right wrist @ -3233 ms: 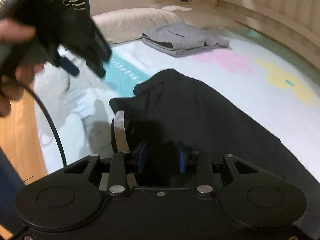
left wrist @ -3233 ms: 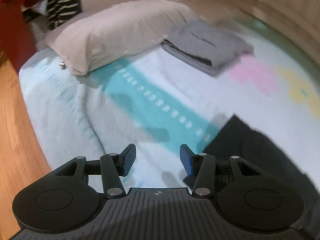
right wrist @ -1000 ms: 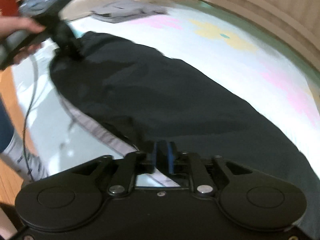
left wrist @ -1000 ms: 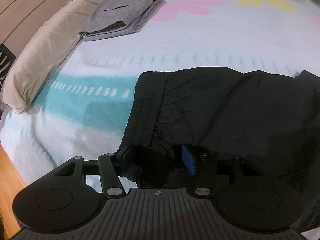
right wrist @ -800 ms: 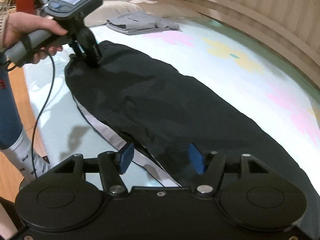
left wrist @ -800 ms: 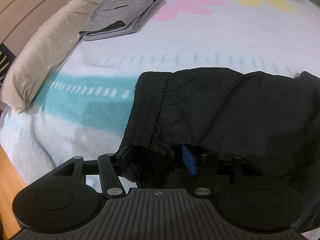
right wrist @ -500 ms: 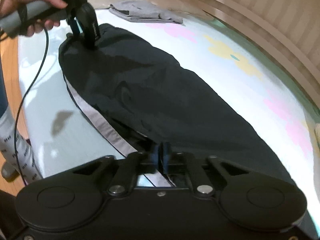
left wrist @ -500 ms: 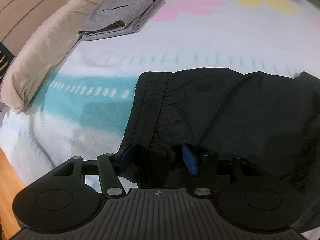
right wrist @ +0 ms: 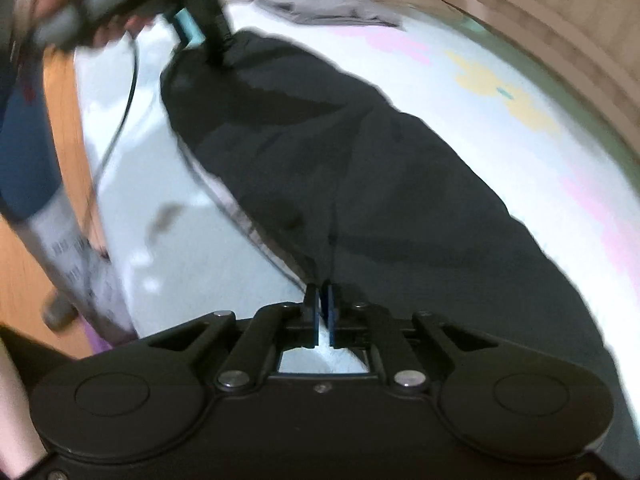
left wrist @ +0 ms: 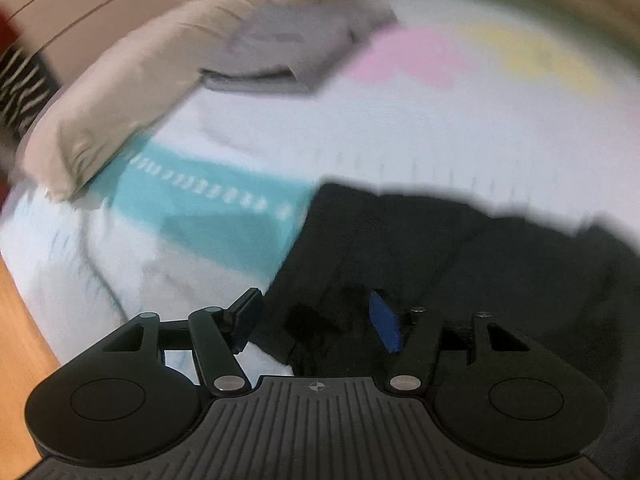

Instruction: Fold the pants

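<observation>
Bed [right wrist: 460,40] carries black pants [right wrist: 360,168]; my right gripper [right wrist: 323,312] pinches their hem, left gripper [left wrist: 316,320] just widening astride the waistband, so I would re-clamp before lifting.

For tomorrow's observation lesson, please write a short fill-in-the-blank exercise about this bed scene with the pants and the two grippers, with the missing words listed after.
1. The pants being folded are ____ in colour.
2. The folded grey garment lies beside a beige ____.
3. The right gripper has its jaws nearly ____ on the pants' edge.
4. The left gripper is at the ____ end of the pants.

Missing words: black; pillow; shut; waistband
</observation>
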Motion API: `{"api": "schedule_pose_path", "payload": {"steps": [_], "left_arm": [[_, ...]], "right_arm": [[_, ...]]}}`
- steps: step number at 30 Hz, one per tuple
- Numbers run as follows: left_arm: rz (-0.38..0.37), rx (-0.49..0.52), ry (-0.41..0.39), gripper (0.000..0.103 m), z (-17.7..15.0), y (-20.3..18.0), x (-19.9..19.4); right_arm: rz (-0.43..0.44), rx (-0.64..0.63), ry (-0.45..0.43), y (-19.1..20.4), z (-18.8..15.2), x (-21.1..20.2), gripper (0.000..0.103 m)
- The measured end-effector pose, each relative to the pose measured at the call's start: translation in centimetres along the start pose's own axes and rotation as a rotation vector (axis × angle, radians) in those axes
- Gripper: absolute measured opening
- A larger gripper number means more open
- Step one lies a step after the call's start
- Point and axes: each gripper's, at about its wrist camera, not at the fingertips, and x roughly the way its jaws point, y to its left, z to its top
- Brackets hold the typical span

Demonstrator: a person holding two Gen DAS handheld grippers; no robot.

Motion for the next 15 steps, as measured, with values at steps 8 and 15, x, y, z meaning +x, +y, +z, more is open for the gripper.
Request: {"api": "schedule_pose_path", "payload": {"steps": [8, 15], "left_arm": [[-0.245, 0.053, -0.037, 0.058, -0.4, -5.1, -2.2], [-0.238, 0.118, 0.110, 0.058, -1.9, -10.0, 1.6]], "right_arm": [[-0.004, 0.555, -0.085, -9.4, -0.6, -2.2, 0.041], [-0.074, 0.616, -0.089, -11.3, 1.4, -0.4, 0.043]]}}
